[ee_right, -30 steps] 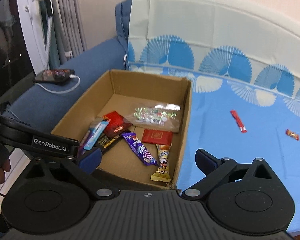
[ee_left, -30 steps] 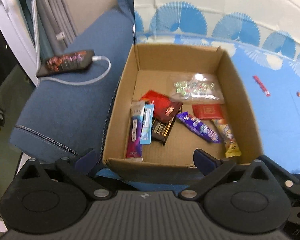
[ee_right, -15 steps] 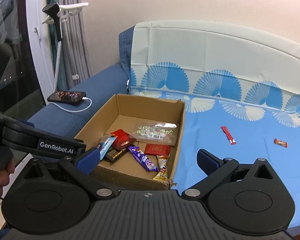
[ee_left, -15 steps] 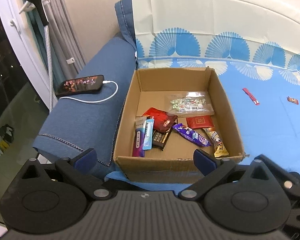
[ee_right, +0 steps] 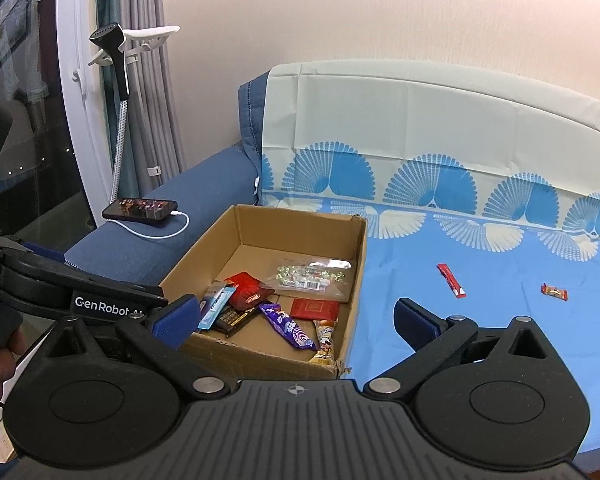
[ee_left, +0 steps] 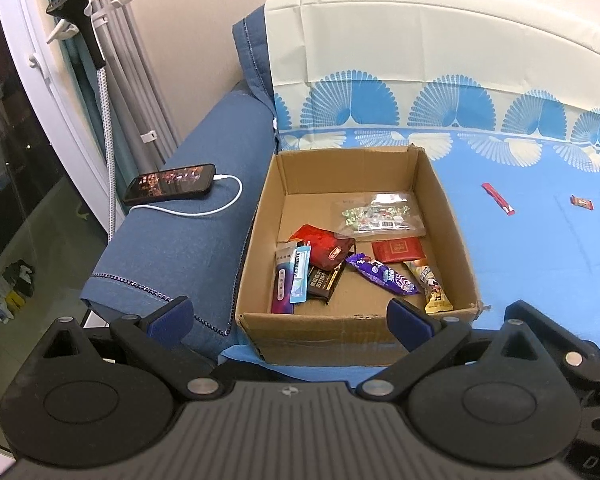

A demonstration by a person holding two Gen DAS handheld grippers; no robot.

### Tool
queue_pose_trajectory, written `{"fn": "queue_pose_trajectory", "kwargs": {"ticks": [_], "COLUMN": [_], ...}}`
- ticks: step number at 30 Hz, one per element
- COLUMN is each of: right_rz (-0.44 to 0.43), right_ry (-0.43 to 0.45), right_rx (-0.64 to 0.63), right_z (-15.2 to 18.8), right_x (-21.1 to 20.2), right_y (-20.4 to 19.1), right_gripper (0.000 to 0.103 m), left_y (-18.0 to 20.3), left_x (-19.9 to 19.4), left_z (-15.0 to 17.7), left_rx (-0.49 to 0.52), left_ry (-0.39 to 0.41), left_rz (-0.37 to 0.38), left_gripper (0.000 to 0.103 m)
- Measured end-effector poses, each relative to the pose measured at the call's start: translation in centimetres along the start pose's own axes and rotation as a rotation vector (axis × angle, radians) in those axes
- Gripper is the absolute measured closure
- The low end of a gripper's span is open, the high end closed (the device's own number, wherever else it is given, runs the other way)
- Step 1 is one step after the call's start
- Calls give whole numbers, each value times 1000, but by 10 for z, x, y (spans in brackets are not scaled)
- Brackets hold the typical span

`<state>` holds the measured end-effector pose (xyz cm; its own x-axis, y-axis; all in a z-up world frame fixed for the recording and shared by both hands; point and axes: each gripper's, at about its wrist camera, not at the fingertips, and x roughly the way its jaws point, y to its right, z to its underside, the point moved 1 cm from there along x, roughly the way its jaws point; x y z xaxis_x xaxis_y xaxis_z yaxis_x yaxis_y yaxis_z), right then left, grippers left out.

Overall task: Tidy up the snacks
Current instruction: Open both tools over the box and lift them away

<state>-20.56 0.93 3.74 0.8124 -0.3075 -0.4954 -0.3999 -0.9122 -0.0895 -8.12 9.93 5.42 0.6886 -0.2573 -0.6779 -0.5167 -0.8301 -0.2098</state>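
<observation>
The cardboard box [ee_left: 352, 320] front wall hides the wrapper ends; both grippers, left [ee_left: 288, 316] and right [ee_right: 296, 320], gape empty, pulled farther back.

Open cardboard box [ee_left: 352, 320] holds mixed snack packets; a red stick [ee_left: 498, 198] and small red candy [ee_left: 581, 202] lie apart on the blue sheet
</observation>
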Motion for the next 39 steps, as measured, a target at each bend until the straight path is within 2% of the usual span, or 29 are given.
{"fn": "queue_pose_trajectory", "kwargs": {"ticks": [14, 24, 30, 39], "right_rz": [2, -1, 1, 49], "right_ry": [-29, -57, -75, -101], "right_rx": [5, 31, 79, 178], "right_z": [2, 4, 10, 23], "right_x": [6, 18, 26, 31], "right_y": [2, 9, 27, 72], "right_gripper": [0, 0, 0, 0], "left_y": [4, 14, 32, 83], "left_x": [12, 25, 37, 53], "left_z": [-1, -3, -3, -15], "left_rx": [14, 33, 67, 155], "left_ry": [-33, -84, -146, -186], "left_rz": [4, 18, 43, 87], "left_gripper": [0, 0, 0, 0]}}
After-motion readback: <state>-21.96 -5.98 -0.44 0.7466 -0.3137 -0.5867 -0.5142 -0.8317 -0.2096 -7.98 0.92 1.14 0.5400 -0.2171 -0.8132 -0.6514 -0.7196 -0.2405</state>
